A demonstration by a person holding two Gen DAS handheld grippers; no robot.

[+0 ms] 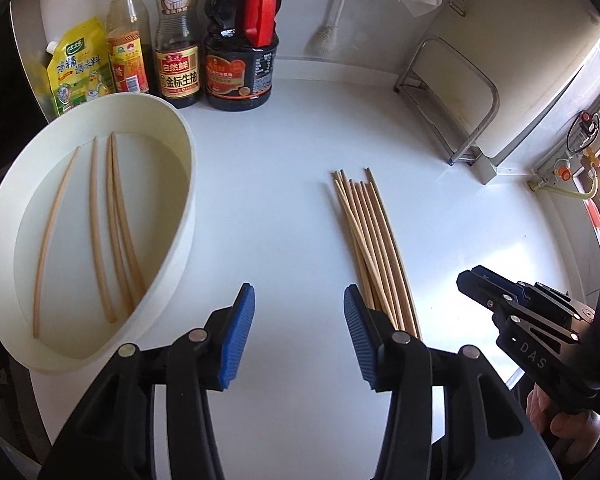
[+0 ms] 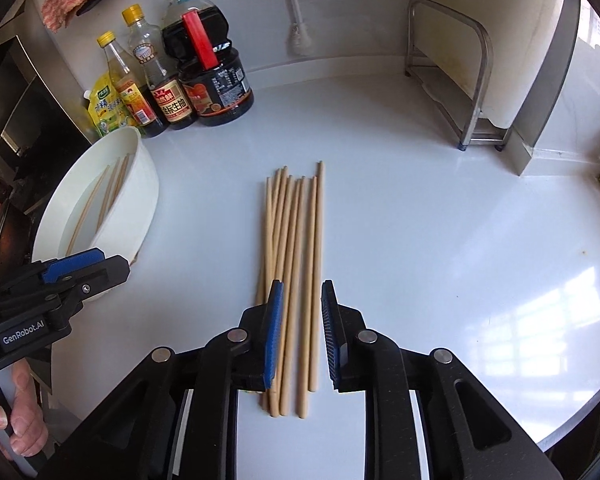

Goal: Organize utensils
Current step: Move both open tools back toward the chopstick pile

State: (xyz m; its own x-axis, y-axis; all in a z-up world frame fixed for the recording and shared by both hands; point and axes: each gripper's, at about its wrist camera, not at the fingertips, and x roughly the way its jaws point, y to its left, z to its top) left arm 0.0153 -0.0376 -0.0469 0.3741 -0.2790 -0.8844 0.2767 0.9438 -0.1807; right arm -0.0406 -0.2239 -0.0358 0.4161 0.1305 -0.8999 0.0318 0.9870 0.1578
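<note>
Lying under the parted right tool [image 2: 302,336], chopsticks [image 2: 296,264] rest untouched.

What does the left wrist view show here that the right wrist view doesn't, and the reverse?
Only the left wrist view shows all four chopsticks in the white tub and a red-knobbed fitting at right. Only the right wrist view shows the pile's near ends between the right hand-held gripper, and a dark pan at left. Both share the chopstick pile, sauce bottles and metal rack.

A white countertop [image 2: 420,220] is carrying a bundle of chopsticks [image 2: 296,264], a white tub [image 1: 172,208], sauce bottles [image 1: 240,60] standing along the back wall, and a metal rack [image 2: 472,92] sitting near the corner.
</note>
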